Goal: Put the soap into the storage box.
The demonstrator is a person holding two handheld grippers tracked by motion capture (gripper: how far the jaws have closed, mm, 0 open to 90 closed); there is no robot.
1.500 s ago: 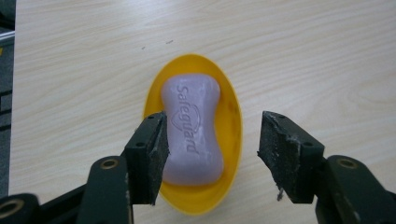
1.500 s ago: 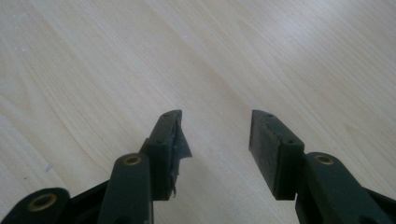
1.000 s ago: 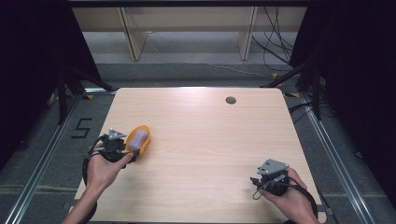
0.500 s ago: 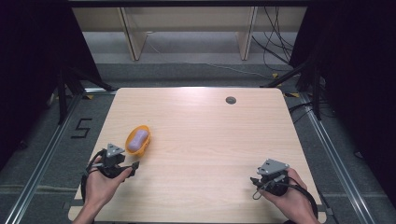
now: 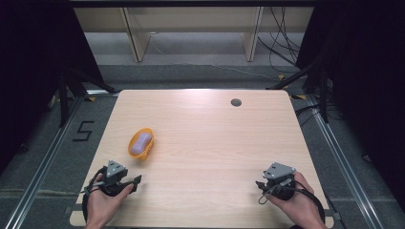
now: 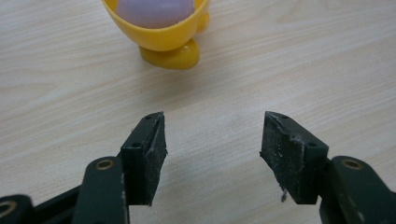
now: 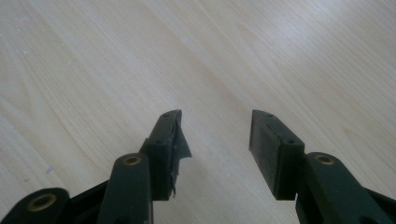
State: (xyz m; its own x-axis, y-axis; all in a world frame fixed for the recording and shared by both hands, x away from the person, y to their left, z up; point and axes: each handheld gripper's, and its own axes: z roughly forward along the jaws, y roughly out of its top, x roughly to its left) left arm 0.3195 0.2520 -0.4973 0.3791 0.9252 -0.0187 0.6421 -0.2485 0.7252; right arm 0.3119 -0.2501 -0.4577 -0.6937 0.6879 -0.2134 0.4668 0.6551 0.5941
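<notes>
Left gripper view, fingers (image 6: 147,156) apart, empty, closing slightly

A pale wood-grain table (image 5: 210,138) with rounded corners stands on a grey carpeted floor (image 5: 52,157), a small dark round grommet (image 5: 236,102) set near its far edge. Metal floor rails (image 5: 43,167) run along its left and right sides, and a black "5" mark (image 5: 84,130) lies to the left. Black curtains (image 5: 33,57) hang on both sides. Beyond, light wooden shelf legs (image 5: 135,36) stand, with black cables (image 5: 282,33) trailing far right.
</notes>
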